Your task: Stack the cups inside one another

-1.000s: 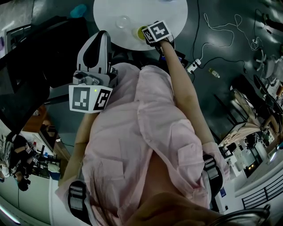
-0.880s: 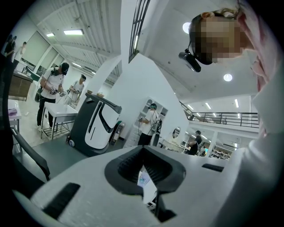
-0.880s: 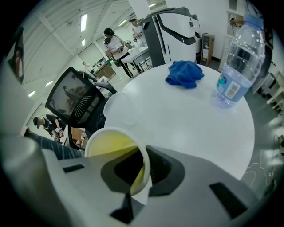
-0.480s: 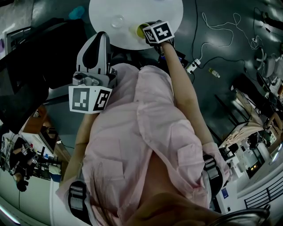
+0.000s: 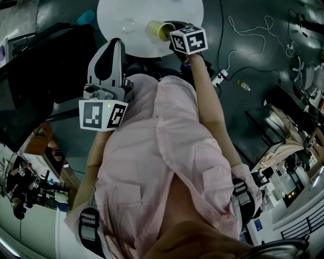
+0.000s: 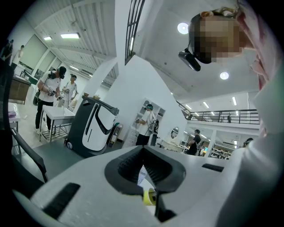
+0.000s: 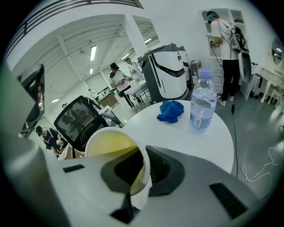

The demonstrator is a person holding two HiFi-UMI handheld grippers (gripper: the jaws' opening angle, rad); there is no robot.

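1. Your right gripper (image 7: 144,170) is pinched tight on the wall of the yellow cup (image 7: 116,148), at the top middle of the head view. Hold that pinch firm.
2. Your left gripper (image 6: 143,151) is closed with nothing in it, at the left. Let it wait.
3. The clear cup (image 5: 128,24) sits on the white table (image 5: 142,45), just left of the yellow cup. Turn the yellow cup bottom-down right above it.
4. Go down slowly, so the clear cup does not tip.

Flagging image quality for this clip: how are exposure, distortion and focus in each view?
Head view: dim, fisheyed, only the round table bright. Left gripper view: bright, ceiling lamps glaring, dark corners. Right gripper view: the cup close and soft, the bottle sharp.
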